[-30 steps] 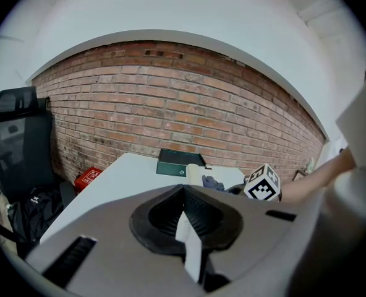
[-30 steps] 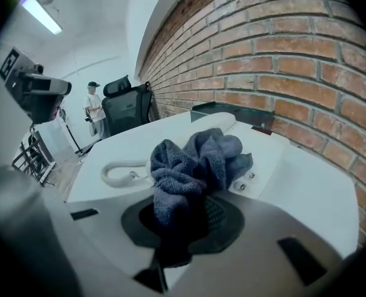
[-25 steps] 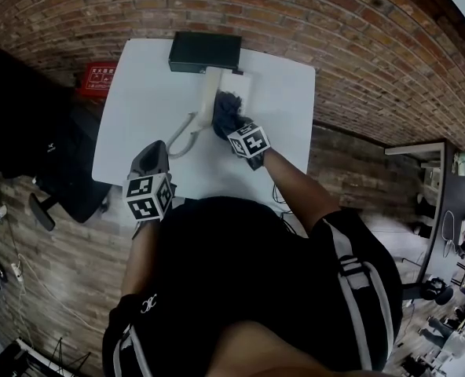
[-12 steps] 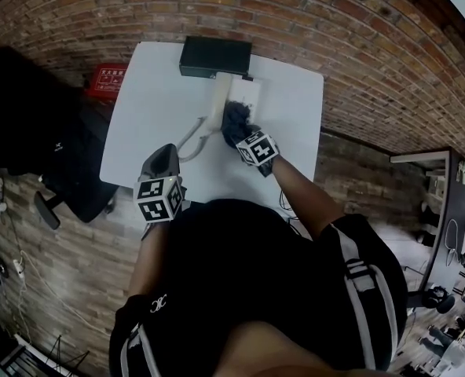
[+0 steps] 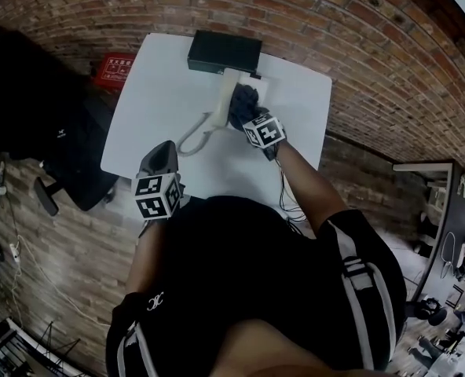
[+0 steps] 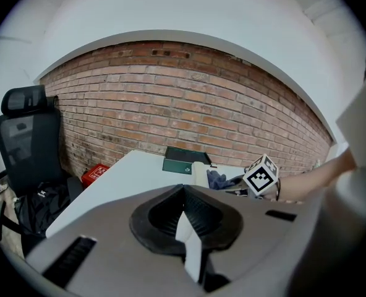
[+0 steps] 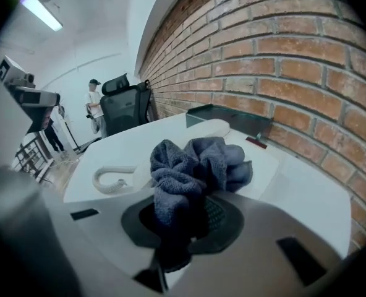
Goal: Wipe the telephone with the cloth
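Observation:
A white telephone (image 5: pixel 252 91) lies at the far side of the white table (image 5: pixel 162 93), its handset (image 5: pixel 224 99) along the left and a coiled cord (image 5: pixel 192 138) trailing toward me. My right gripper (image 5: pixel 248 116) is shut on a bunched dark blue cloth (image 5: pixel 243 100), which rests on the telephone body. In the right gripper view the cloth (image 7: pixel 192 163) bulges out of the right gripper (image 7: pixel 182 218), with the handset (image 7: pixel 203 129) and cord (image 7: pixel 112 179) beyond. My left gripper (image 5: pixel 160 159) hangs shut and empty over the near table edge, apart from the telephone (image 6: pixel 200 173).
A black box (image 5: pixel 225 52) stands behind the telephone against the brick wall. A red box (image 5: pixel 116 67) and a black office chair (image 6: pixel 22 147) are left of the table. A person (image 7: pixel 95 107) stands far back in the room.
My right gripper has slid the cloth a little farther along the telephone, toward the black box. The left gripper has kept its place near the table edge.

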Available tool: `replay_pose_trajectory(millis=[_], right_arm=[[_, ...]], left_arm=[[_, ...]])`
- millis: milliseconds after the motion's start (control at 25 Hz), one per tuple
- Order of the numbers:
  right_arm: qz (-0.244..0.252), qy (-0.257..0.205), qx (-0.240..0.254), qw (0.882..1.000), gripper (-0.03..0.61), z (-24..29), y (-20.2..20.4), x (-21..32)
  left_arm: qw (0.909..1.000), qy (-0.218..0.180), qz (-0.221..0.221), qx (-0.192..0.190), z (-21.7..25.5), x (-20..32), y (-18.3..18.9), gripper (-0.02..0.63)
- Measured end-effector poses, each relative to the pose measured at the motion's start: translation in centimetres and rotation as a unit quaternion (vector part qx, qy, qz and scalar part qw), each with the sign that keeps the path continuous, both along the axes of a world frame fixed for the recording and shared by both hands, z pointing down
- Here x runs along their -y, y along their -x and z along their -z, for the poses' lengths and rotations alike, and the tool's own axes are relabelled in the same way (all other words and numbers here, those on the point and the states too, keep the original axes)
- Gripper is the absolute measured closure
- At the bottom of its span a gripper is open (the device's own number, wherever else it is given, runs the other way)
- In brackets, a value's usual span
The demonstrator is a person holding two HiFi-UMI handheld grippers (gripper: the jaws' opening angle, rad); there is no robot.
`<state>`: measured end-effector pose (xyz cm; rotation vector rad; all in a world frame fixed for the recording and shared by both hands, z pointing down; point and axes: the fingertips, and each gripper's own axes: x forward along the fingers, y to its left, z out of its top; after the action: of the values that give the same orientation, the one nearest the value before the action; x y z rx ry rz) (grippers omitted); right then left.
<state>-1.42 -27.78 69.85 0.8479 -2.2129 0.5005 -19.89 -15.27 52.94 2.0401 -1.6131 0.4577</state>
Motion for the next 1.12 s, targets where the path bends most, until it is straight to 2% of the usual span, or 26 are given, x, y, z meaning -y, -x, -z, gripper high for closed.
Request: replay_pose_trajectory(millis=[120,480,680,1120], right_arm=[[-0.017,-0.012,-0.002,1.000,0.538,0.9,-0.6,2.1],[-0.021,-0.034,0.001,0.999,0.538,2.2,-0.8,6.5],[-0.053,-0.057,-0.009,0.997,0.538,2.4,-2.5,8.9],[-0.108,-0.066,-0.012,0.992,0.538,3.2,-7.1,9.7]], left_arm=[[1.0000,0.002,0.006,0.001,-0.1,-0.3,0.3,0.614],[0.9998,0.008,0.014,0.010,-0.2,-0.8,0.3,0.614],[0.9997,0.011,0.018,0.011,-0.1,-1.0,0.2,0.614],[0.9998,0.012,0.011,0.007,-0.6,-0.5,0.0,0.614]])
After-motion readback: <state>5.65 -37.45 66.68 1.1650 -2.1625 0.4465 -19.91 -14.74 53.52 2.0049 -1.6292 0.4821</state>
